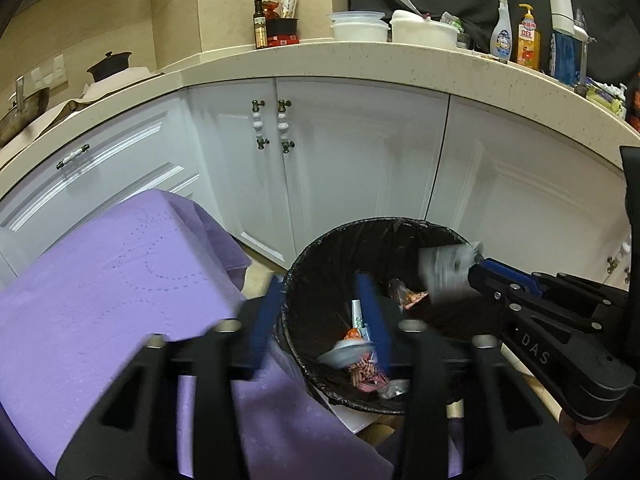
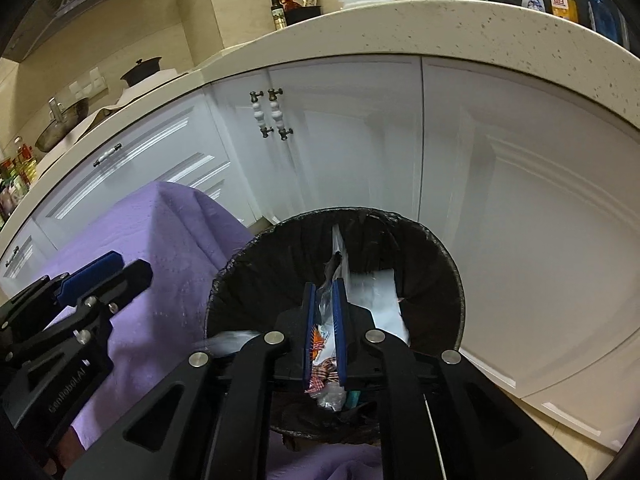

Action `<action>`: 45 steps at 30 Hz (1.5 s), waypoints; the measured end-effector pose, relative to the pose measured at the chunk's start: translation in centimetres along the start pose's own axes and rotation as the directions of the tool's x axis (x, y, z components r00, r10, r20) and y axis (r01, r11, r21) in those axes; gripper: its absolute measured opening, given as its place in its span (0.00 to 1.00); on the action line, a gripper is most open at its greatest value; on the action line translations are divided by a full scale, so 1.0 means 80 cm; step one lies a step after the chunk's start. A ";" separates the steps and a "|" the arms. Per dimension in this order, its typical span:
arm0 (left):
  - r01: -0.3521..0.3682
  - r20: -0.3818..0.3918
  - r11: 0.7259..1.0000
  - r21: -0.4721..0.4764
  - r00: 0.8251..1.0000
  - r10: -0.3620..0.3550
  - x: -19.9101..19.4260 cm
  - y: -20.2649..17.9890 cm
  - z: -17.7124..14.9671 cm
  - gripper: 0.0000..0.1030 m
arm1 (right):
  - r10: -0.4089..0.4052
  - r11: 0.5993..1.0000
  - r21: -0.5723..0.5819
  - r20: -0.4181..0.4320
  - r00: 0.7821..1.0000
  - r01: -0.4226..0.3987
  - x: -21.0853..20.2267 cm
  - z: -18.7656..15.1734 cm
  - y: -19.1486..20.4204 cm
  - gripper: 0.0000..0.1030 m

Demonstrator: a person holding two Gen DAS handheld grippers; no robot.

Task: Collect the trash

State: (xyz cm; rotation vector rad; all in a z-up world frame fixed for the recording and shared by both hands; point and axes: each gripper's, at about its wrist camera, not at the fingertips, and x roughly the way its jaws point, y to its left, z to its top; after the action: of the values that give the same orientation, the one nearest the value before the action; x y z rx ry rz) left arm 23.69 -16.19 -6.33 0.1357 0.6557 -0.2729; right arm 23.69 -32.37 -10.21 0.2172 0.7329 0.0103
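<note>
Two claws: both over the black-lined bin [image 1: 400, 232]
Left claw [image 1: 320, 320]: spread, empty
Right claw [image 2: 323, 320]: pinching a clear wrapper [image 2: 338, 252]

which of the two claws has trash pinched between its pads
The right claw: a clear plastic wrapper sits between its nearly closed pads above the bin. The left claw stands open, holding nothing.

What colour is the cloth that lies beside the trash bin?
The cloth is light purple with a faint dotted pattern, seen best in the left wrist view, beside the black-lined trash bin.
</note>
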 end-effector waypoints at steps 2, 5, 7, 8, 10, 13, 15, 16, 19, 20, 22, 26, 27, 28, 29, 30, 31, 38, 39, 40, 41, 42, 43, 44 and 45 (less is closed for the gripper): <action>-0.002 0.006 1.000 -0.007 1.000 0.002 -0.002 0.000 0.000 0.51 | -0.003 1.000 -0.003 0.002 1.000 0.003 -0.002 -0.001 0.001 0.12; -0.003 0.006 1.000 -0.010 1.000 0.003 -0.005 0.001 0.001 0.54 | -0.008 1.000 -0.005 0.006 1.000 0.008 -0.006 -0.001 0.002 0.19; 0.000 0.014 1.000 -0.016 1.000 0.000 -0.010 0.002 0.001 0.58 | -0.011 1.000 -0.017 0.011 1.000 0.011 -0.010 -0.001 0.004 0.20; -0.001 0.017 1.000 -0.016 1.000 0.001 -0.011 0.003 0.003 0.59 | -0.013 1.000 -0.019 0.014 1.000 0.013 -0.012 -0.001 0.005 0.23; -0.004 0.026 1.000 -0.016 1.000 0.005 -0.017 0.003 0.004 0.61 | -0.019 1.000 -0.020 0.023 1.000 0.019 -0.017 0.000 0.006 0.29; -0.007 0.039 1.000 -0.015 0.999 0.008 -0.027 0.003 0.003 0.66 | -0.029 0.999 -0.022 0.041 0.999 0.030 -0.029 -0.003 0.008 0.39; -0.012 0.051 1.000 -0.015 0.999 0.013 -0.036 0.004 0.001 0.68 | -0.036 0.999 -0.023 0.052 0.998 0.037 -0.038 -0.005 0.010 0.46; -0.013 0.056 1.000 -0.016 0.998 0.014 -0.040 0.005 0.000 0.69 | -0.041 0.999 -0.025 0.059 0.997 0.042 -0.043 -0.006 0.011 0.49; -0.022 0.073 1.000 -0.021 0.997 0.023 -0.055 0.007 -0.004 0.76 | -0.049 0.998 -0.027 0.074 0.996 0.051 -0.056 -0.008 0.013 0.55; -0.027 0.079 0.999 -0.021 0.996 0.029 -0.059 0.008 -0.006 0.77 | -0.053 0.998 -0.025 0.084 0.995 0.055 -0.063 -0.011 0.013 0.57; -0.035 0.094 0.999 -0.022 0.995 0.037 -0.070 0.009 -0.009 0.81 | -0.061 0.998 -0.026 0.097 0.993 0.064 -0.074 -0.013 0.014 0.62; -0.055 0.125 0.998 -0.018 0.990 0.057 -0.094 0.012 -0.015 0.87 | -0.070 0.997 -0.029 0.129 0.989 0.075 -0.098 -0.020 0.017 0.67; -0.059 0.135 0.998 -0.019 0.989 0.061 -0.101 0.014 -0.017 0.87 | -0.071 0.997 -0.029 0.135 0.988 0.076 -0.102 -0.021 0.019 0.67; -0.062 0.139 0.998 -0.021 0.988 0.064 -0.107 0.015 -0.018 0.88 | -0.074 0.996 -0.030 0.143 0.987 0.079 -0.109 -0.023 0.020 0.68; -0.061 0.141 0.998 -0.024 0.988 0.064 -0.112 0.016 -0.020 0.88 | -0.077 0.996 -0.032 0.148 0.986 0.082 -0.113 -0.023 0.021 0.69; -0.060 0.144 0.998 -0.028 0.988 0.063 -0.118 0.017 -0.022 0.89 | -0.079 0.996 -0.035 0.156 0.985 0.086 -0.120 -0.024 0.022 0.69; -0.060 0.147 0.998 -0.030 0.987 0.064 -0.123 0.019 -0.023 0.90 | -0.082 0.995 -0.038 0.164 0.983 0.089 -0.126 -0.026 0.024 0.70; -0.072 0.178 0.996 -0.045 0.981 0.079 -0.161 0.027 -0.035 0.92 | -0.101 0.993 -0.041 0.208 0.973 0.112 -0.163 -0.036 0.027 0.75; -0.071 0.181 0.996 -0.048 0.980 0.078 -0.165 0.029 -0.036 0.93 | -0.103 0.993 -0.042 0.212 0.972 0.115 -0.166 -0.037 0.028 0.75; -0.070 0.184 0.996 -0.050 0.980 0.078 -0.168 0.029 -0.037 0.94 | -0.105 0.992 -0.044 0.217 0.970 0.117 -0.171 -0.039 0.029 0.75; -0.070 0.187 0.996 -0.054 0.979 0.078 -0.172 0.030 -0.038 0.94 | -0.107 0.992 -0.045 0.222 0.969 0.120 -0.174 -0.040 0.031 0.75; -0.070 0.190 0.996 -0.056 0.979 0.079 -0.175 0.031 -0.039 0.94 | -0.109 0.991 -0.048 0.227 0.968 0.122 -0.178 -0.042 0.032 0.75; -0.071 0.193 0.996 -0.057 0.978 0.080 -0.177 0.031 -0.039 0.94 | -0.110 0.991 -0.049 0.230 0.967 0.124 -0.181 -0.043 0.033 0.75; -0.071 0.195 0.996 -0.058 0.977 0.081 -0.179 0.031 -0.040 0.94 | -0.111 0.991 -0.051 0.232 0.966 0.126 -0.182 -0.043 0.034 0.76; -0.072 0.196 0.996 -0.058 0.977 0.082 -0.181 0.032 -0.040 0.94 | -0.112 0.990 -0.054 0.235 0.966 0.128 -0.185 -0.044 0.036 0.76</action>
State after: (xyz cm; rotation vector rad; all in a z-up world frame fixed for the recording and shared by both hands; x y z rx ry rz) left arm 11.61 -10.10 0.18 0.0834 0.4578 -0.1921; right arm 10.55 -30.15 -2.38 0.1056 0.5109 -0.1039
